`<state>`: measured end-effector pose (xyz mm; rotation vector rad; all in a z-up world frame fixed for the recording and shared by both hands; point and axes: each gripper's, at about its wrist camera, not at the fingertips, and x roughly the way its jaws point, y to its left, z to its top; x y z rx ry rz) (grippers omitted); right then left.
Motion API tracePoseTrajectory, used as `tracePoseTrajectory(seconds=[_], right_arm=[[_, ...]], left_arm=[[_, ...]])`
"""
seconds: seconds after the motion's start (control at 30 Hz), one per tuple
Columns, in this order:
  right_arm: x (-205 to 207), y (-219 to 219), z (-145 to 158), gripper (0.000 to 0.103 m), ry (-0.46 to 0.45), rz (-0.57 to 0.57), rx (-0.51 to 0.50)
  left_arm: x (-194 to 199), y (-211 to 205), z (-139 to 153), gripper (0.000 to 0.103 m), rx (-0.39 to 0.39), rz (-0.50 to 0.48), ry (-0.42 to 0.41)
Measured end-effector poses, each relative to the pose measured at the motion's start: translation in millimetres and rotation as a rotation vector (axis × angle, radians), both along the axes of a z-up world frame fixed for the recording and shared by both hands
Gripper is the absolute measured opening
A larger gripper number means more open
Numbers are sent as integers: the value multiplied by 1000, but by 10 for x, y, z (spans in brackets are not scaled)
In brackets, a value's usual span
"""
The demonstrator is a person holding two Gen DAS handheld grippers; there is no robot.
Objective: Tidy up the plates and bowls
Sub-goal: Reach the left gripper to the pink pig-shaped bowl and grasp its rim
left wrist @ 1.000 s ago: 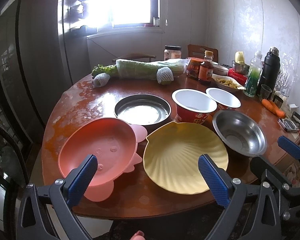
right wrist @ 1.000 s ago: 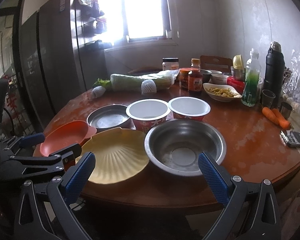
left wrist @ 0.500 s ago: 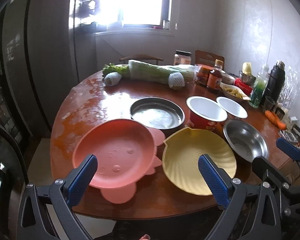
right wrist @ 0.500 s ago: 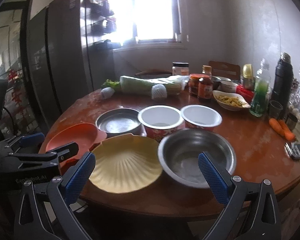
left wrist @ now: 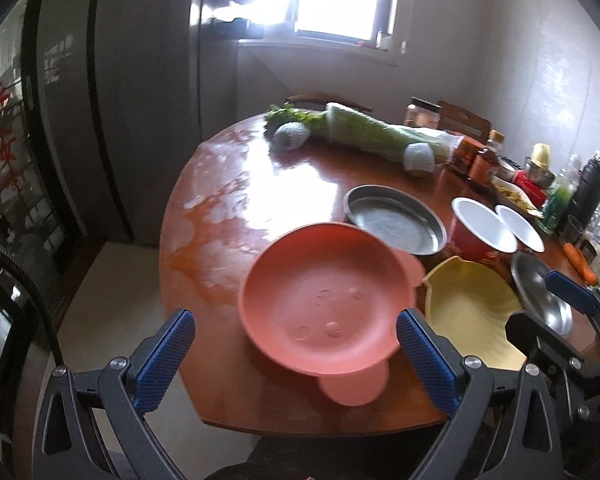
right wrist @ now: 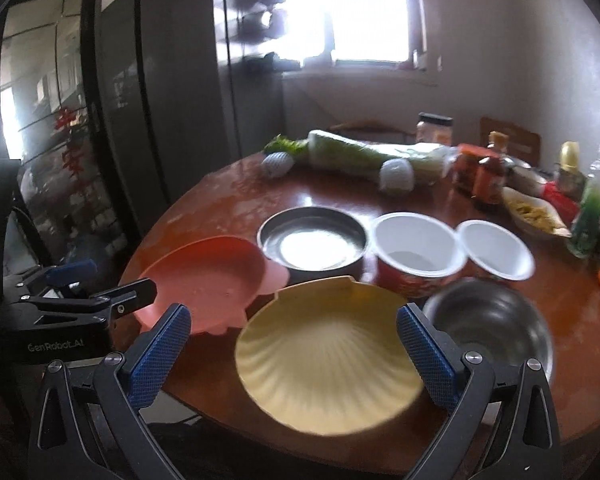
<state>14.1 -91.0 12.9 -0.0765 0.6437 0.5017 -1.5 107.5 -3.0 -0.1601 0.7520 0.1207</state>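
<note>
A pink plate with ear-shaped tabs (left wrist: 324, 304) (right wrist: 208, 280) lies at the table's near left. To its right is a yellow shell-shaped plate (left wrist: 472, 312) (right wrist: 324, 352), then a steel bowl (left wrist: 540, 296) (right wrist: 488, 320). Behind them stand a steel pan (left wrist: 394, 218) (right wrist: 314, 240) and two red paper bowls with white insides (left wrist: 482, 228) (right wrist: 414, 246) (right wrist: 494, 248). My left gripper (left wrist: 292, 344) is open in front of the pink plate. In front of the yellow plate, my right gripper (right wrist: 294, 344) hangs open. Neither touches anything.
A round wooden table (left wrist: 236, 208) carries a wrapped cabbage (left wrist: 376, 136), netted fruit (left wrist: 292, 136), jars and bottles (left wrist: 480, 160), a black flask (left wrist: 588, 192), a food dish (right wrist: 536, 210) and carrots (left wrist: 578, 260). A dark fridge (left wrist: 120, 100) stands left; a chair (left wrist: 464, 120) sits behind.
Both views have swung left and tilted: the left gripper now lines up with the pink plate, the right with the yellow plate instead of the steel bowl. Both stay open.
</note>
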Motion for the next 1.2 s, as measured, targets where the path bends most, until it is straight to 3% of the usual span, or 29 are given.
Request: tracePoseTrajectory(seconds=[0.63, 0.8, 0.97, 1.2], right_arm=[[656, 582, -303, 102, 92, 116, -130], [771, 605, -386, 93, 124, 129, -110], [830, 658, -441, 73, 146, 169, -125], [856, 739, -506, 58, 160, 193, -147]], left_arm=[[214, 285, -425, 101, -75, 21, 120], [224, 252, -450, 98, -66, 12, 122], [246, 255, -476, 92, -81, 7, 125], [285, 234, -490, 81, -88, 1, 125]])
